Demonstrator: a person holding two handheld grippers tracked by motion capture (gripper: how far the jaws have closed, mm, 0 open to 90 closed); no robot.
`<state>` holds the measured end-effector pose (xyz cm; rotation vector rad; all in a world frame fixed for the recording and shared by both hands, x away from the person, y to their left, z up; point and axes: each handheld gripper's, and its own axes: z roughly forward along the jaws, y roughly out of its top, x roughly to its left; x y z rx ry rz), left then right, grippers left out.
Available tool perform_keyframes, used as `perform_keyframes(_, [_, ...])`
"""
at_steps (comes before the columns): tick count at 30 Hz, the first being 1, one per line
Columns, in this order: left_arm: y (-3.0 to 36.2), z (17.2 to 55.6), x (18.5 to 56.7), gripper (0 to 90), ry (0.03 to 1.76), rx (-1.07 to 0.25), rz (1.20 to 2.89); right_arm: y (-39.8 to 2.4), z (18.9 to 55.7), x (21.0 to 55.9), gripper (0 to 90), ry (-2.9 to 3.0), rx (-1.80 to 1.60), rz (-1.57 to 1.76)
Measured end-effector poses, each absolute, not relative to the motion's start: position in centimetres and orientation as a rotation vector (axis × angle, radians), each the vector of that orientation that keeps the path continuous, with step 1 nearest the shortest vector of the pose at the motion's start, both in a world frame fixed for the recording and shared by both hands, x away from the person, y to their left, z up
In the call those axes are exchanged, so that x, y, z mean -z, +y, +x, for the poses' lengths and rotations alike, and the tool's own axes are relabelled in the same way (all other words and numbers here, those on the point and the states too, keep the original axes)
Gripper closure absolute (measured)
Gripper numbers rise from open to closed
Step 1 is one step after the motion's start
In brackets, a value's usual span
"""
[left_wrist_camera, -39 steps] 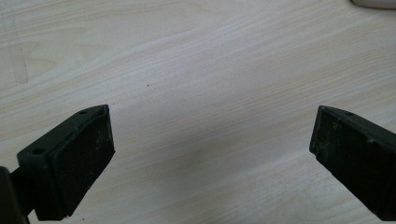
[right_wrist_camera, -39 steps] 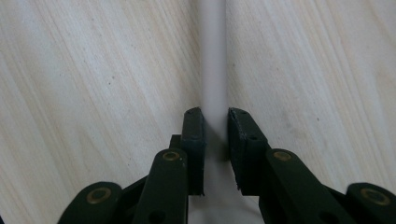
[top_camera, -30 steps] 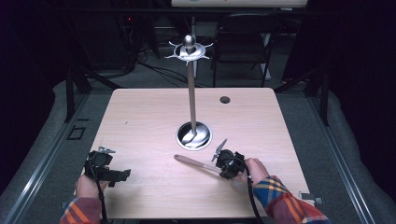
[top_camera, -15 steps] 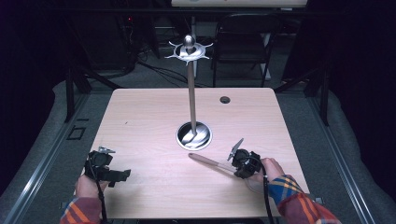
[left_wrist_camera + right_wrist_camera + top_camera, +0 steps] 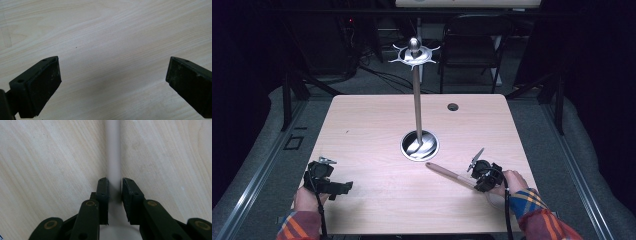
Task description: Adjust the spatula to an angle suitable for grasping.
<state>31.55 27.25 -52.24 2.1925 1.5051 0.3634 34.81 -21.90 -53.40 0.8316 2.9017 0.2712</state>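
A pale wood-grain desk (image 5: 372, 120) stands in a dark room, a black folding chair (image 5: 472, 45) behind its far edge and grey matting on the floor around it. Near the desk's centre rises a tall metal stand (image 5: 417, 100) — a thin pole on a round, shiny base (image 5: 419, 145), topped by a ball and a ring of curved hooks (image 5: 414, 53). A small round cable hole (image 5: 453, 107) sits toward the far right of the desktop.

A person in plaid sleeves reaches in from the near edge. On the near right, the right hand (image 5: 511, 181) holds the right claw (image 5: 477, 176), whose jaws are pressed onto a long, pale utensil handle (image 5: 450, 174); the handle slants away from the claw toward the stand's base, its free end just short of that base. In the right gripper view the jaws pinch the grey shaft (image 5: 113, 157) from both sides, the shaft running straight ahead above the wood.

On the near left, the left hand (image 5: 304, 200) holds the left claw (image 5: 343, 187) low over the desk, well apart from the stand. In the left gripper view its two black jaws are spread wide — nothing but bare wood grain (image 5: 112, 37) between them.
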Motion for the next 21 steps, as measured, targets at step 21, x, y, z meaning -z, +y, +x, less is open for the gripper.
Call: perform_keyframes(21, [27.4,31.4,52.3,0.0,1.507,-0.354,2.193,-18.6,36.4,52.8,59.2,2.883,-0.356,0.836])
